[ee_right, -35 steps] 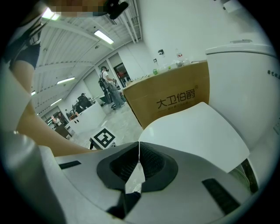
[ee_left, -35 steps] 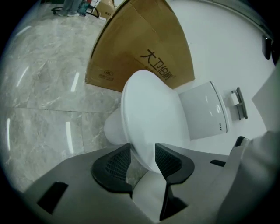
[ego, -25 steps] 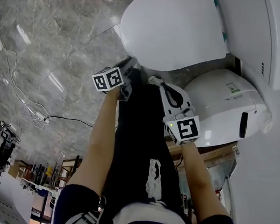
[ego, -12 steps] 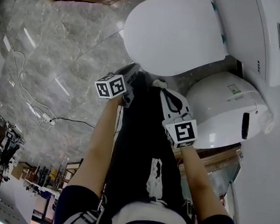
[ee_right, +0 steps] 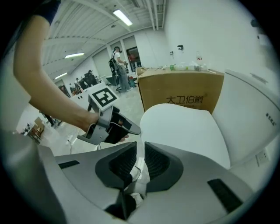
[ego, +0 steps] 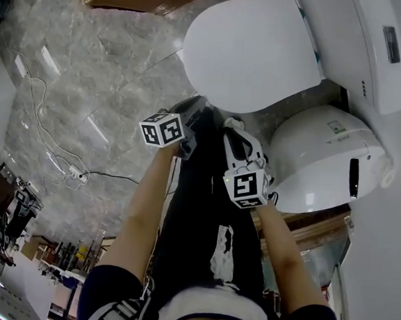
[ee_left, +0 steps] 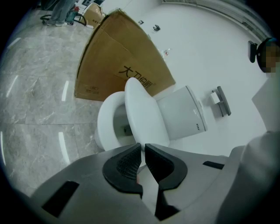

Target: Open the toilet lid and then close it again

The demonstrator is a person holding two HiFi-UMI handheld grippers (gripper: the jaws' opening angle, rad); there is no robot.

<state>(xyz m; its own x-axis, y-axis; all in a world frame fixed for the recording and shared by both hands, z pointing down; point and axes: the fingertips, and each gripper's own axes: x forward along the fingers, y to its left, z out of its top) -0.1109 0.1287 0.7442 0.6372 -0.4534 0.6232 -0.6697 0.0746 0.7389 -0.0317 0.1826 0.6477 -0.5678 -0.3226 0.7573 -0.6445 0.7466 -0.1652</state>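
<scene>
The white toilet lid (ego: pixel 252 49) stands partly raised; in the left gripper view the lid (ee_left: pixel 142 118) tilts up over the seat and bowl (ee_left: pixel 107 127). My left gripper (ego: pixel 193 113) is at the lid's front rim, its tips (ee_left: pixel 142 146) right against that edge. Its jaws are closing and only a thin slit remains, with nothing visible between the pads. My right gripper (ego: pixel 230 122) hovers beside it, just short of the lid (ee_right: pixel 183 131), shut (ee_right: pixel 141 146) and holding nothing. The right gripper view also shows the left gripper (ee_right: pixel 111 127) touching the rim.
The tank (ego: pixel 367 45) rises behind the lid against the wall. A white domed bin (ego: pixel 325 167) sits right of the toilet. A brown cardboard box (ee_left: pixel 118 61) leans by the bowl. A cable with a power strip (ego: pixel 74 172) lies on the marble floor.
My left gripper has risen and the lid's front edge has come up with it. My right gripper has drifted left, closer to the left one.
</scene>
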